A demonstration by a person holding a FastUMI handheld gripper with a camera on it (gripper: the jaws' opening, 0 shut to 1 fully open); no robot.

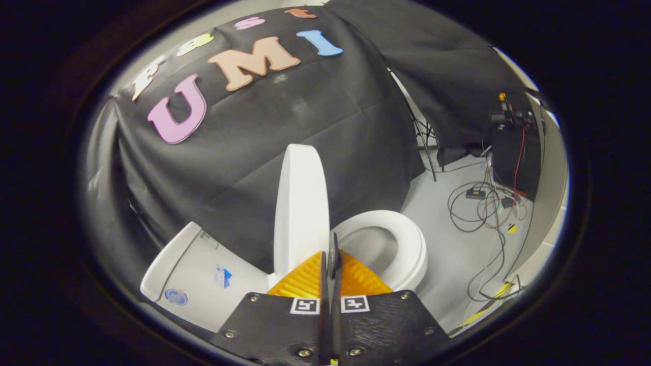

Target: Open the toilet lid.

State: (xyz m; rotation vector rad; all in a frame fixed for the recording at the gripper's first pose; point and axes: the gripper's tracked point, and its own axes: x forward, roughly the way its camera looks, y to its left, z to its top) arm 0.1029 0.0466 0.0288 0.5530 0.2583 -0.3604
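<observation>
Your claw point(333, 259) is clenched on nothing, since the toilet lid point(301, 208) is already upright against the tank point(203, 274).

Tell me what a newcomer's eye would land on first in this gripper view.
The white oval toilet lid stands raised nearly upright just ahead of the gripper, whose fingers are shut together with nothing between them. Beside the lid, the white toilet seat ring lies open over the bowl, and the white tank sits on the lid's other side. Beyond the seat, tangled black and red cables sprawl across the grey floor.
</observation>
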